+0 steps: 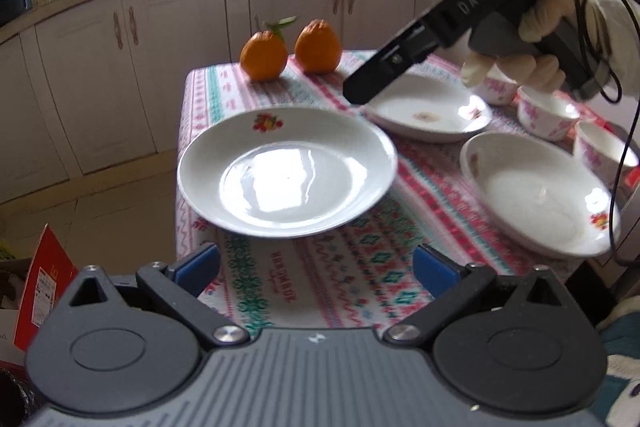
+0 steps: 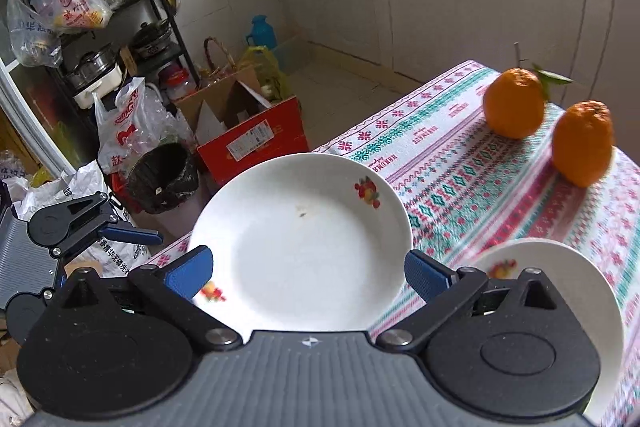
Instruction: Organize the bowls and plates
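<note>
Sitting at the table's (image 1: 280, 291) near-left corner, the plate (image 1: 286, 173) is overhanging the edge; two more plates (image 1: 430, 115) and seemingly three bowls (image 1: 546, 115) are lying rightward. Both grippers, left (image 1: 316, 269) and right (image 2: 308, 273), are gaping wide, gripping nothing, oranges (image 1: 264, 55) behind

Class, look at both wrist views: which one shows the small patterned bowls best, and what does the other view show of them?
The left wrist view. Three small bowls with pink patterns stand at the table's right edge, partly behind the gloved hand that holds the right tool. The right wrist view shows none of them, only plates and two oranges.
</note>
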